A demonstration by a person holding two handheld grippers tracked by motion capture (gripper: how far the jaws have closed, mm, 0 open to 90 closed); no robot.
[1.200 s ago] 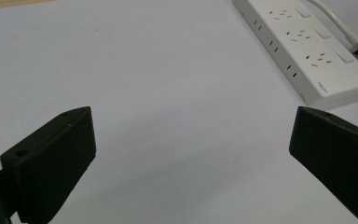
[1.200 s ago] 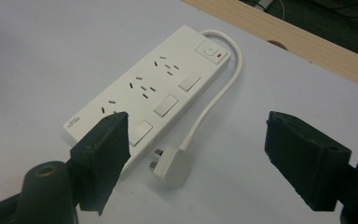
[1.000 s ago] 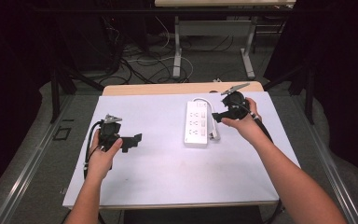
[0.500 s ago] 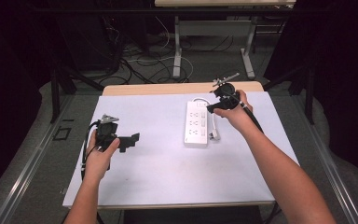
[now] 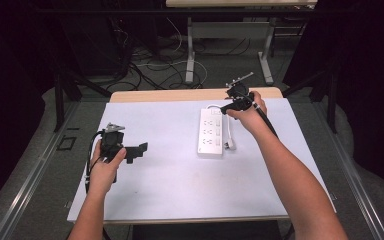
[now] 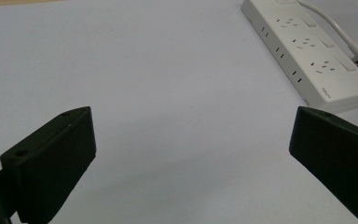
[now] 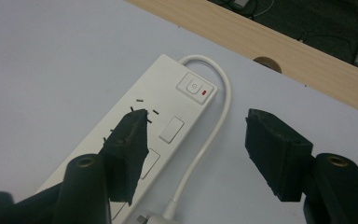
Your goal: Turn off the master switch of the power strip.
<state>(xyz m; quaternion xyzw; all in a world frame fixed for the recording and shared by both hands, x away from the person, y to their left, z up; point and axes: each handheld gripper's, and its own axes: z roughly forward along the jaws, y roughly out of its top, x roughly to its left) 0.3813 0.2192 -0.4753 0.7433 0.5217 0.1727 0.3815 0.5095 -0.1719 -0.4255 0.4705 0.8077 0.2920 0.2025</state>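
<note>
A white power strip [image 5: 211, 132] lies on the white tabletop right of centre, its cord looping from the far end back to a plug [image 5: 230, 145] beside it. My right gripper [image 5: 226, 109] hovers open over the strip's far end. In the right gripper view the jaws of my right gripper [image 7: 196, 149] straddle the cord [image 7: 214, 126], just short of the switch with its red light [image 7: 194, 87]. My left gripper [image 5: 140, 149] is held low at the table's left, open and holding nothing. In the left gripper view the left gripper [image 6: 191, 154] faces the power strip [image 6: 307, 56] across bare table.
The white mat leaves a wooden strip of the table [image 5: 180, 95] bare along the far edge, with a cable hole [image 7: 266, 63] near the strip. Beyond the table are metal legs and loose cables on the floor [image 5: 180, 65].
My right gripper has moved toward the far end of the power strip and slightly left. The left gripper has stayed nearly still.
</note>
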